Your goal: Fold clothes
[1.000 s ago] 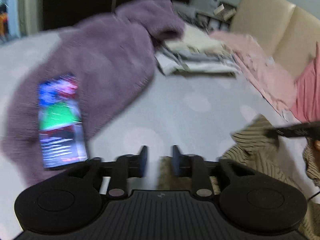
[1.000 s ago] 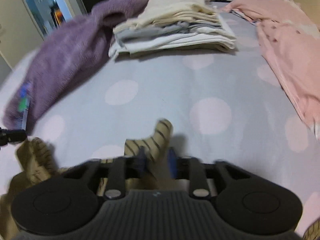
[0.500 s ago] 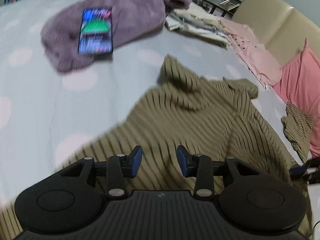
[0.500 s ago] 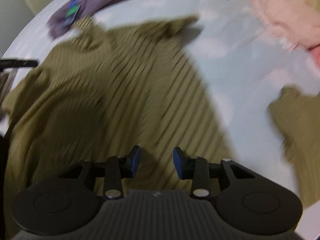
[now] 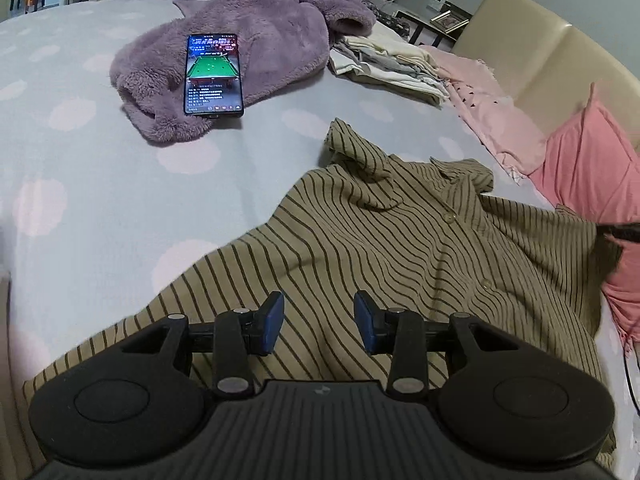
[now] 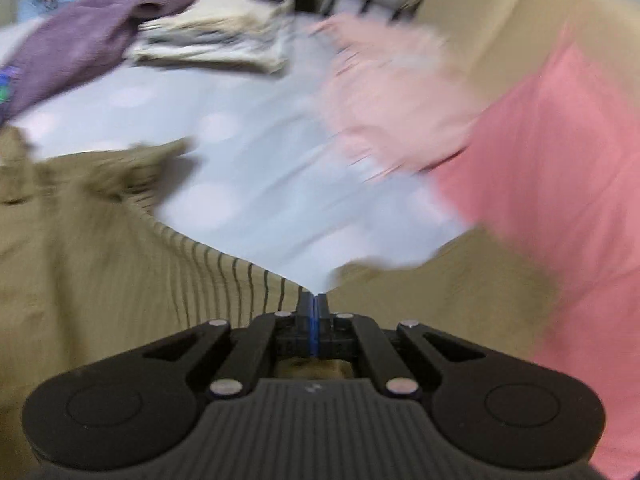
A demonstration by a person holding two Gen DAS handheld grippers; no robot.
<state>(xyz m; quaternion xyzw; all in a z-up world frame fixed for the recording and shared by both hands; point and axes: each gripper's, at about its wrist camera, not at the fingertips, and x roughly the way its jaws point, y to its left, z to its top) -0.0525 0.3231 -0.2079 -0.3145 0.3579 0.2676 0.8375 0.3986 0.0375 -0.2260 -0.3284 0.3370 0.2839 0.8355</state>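
Tan striped shirt [image 5: 400, 248], rumpled, spread.

Right wrist view smeared by motion blur: purple fleece garment [image 6: 80, 36], folded pile [image 6: 212, 40], pale pink cloth [image 6: 396, 92] and coral pillow [image 6: 560, 168] keep only colour and outline. Striped olive shirt [image 5: 400, 248]: hem hidden under the gripper body, right side cut by the frame. Phone [image 5: 213, 74] text too small to read.

We see two matching black tongs: the left tongs [image 5: 318, 322] and right tongs [image 6: 314, 304] each have blue pads, silver pivot screws, round side discs and a ribbed dark grey housing bearing a small pale logo.
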